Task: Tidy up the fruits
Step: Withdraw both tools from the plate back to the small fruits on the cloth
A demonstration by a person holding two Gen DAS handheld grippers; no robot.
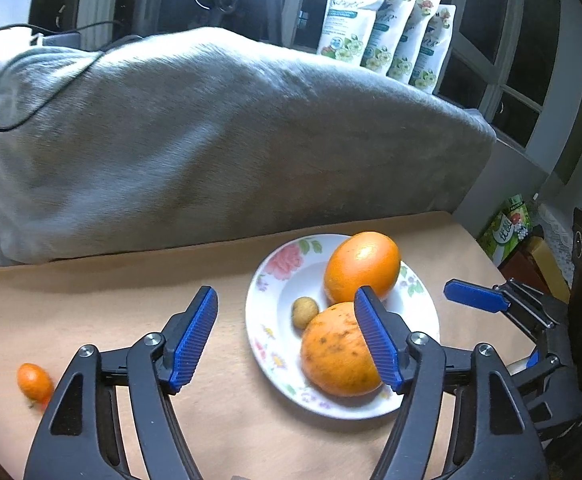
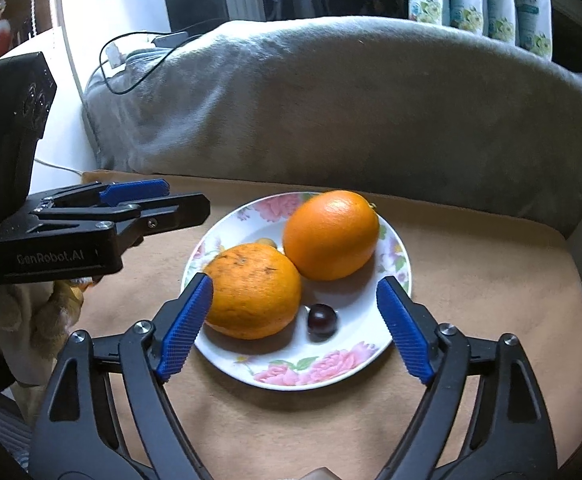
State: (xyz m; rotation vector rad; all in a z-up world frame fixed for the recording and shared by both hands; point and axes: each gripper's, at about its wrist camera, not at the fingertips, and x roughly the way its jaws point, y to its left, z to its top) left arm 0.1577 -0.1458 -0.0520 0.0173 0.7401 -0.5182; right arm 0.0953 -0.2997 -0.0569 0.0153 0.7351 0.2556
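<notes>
Nearest you, your right tongs (image 2: 293,324) stand wide apart over the near half of the flowered plate (image 2: 355,364), clamped on nothing. The left blue pad sits just beside the speckled orange (image 2: 253,290), though you cannot tell whether it touches; the right pad hangs over the plate's right rim. Between the pads, on the white of the plate, lies a small dark cherry-like fruit (image 2: 322,319), free of both.

Your left tongs (image 1: 287,336) are also apart and empty. Their left pad is over the bare tan surface (image 1: 111,292); their right pad crosses in front of the speckled orange without gripping it. Off to the left, on the surface and well apart from the plate, lies a small orange kumquat-like fruit (image 1: 34,381).

On the plate, the speckled orange touches the smooth orange (image 2: 331,236) behind it. A small brownish round fruit (image 1: 304,312) rests against their left side.

Beyond the plate lies a grey blanket (image 2: 351,104) with a black cable (image 2: 139,60) over it, and behind that stands a row of flowered pouches (image 1: 387,36).
</notes>
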